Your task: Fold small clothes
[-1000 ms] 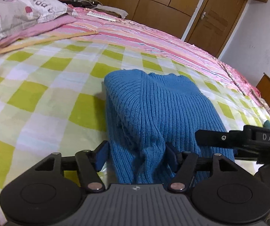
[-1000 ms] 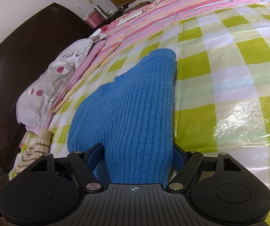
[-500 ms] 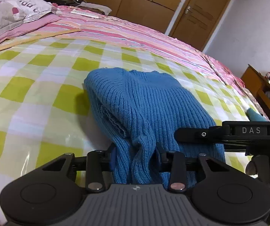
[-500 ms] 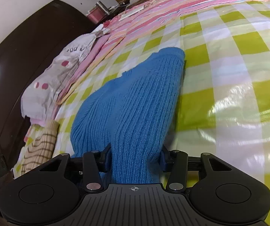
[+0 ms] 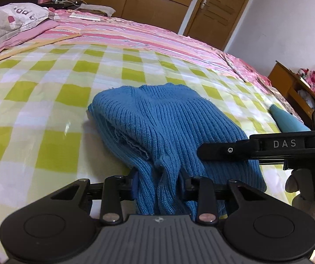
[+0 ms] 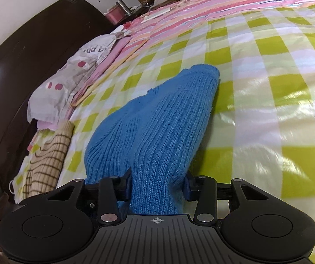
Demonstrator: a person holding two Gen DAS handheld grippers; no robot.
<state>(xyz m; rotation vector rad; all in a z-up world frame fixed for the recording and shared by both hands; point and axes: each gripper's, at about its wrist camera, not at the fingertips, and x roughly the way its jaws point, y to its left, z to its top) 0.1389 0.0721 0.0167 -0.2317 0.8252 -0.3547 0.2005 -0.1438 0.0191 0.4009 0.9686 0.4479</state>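
A blue ribbed knit sweater (image 5: 168,132) lies partly folded on a bed covered with a green and white checked sheet (image 5: 47,101). The left gripper (image 5: 158,183) has its two fingers (image 5: 133,182) clamped on a bunched near edge of the sweater, with fabric gathered between them and the rest of the garment stretching away ahead of the fingers. The right gripper (image 6: 156,184) is likewise closed on the sweater (image 6: 157,127), its fingers (image 6: 126,184) pressing a thick roll of knit from both sides, and the garment runs forward from them toward its far end on the sheet. In the left wrist view, the right gripper's black arm marked "DAS" crosses just to the right of the left fingers, over the sweater's right side. Far ahead and to the left of the fingers sits a grey spotted pillow (image 5: 10,19), on a pink striped blanket (image 5: 146,37). To the left of the right fingers lies a cream garment with brown grid lines (image 6: 47,160).
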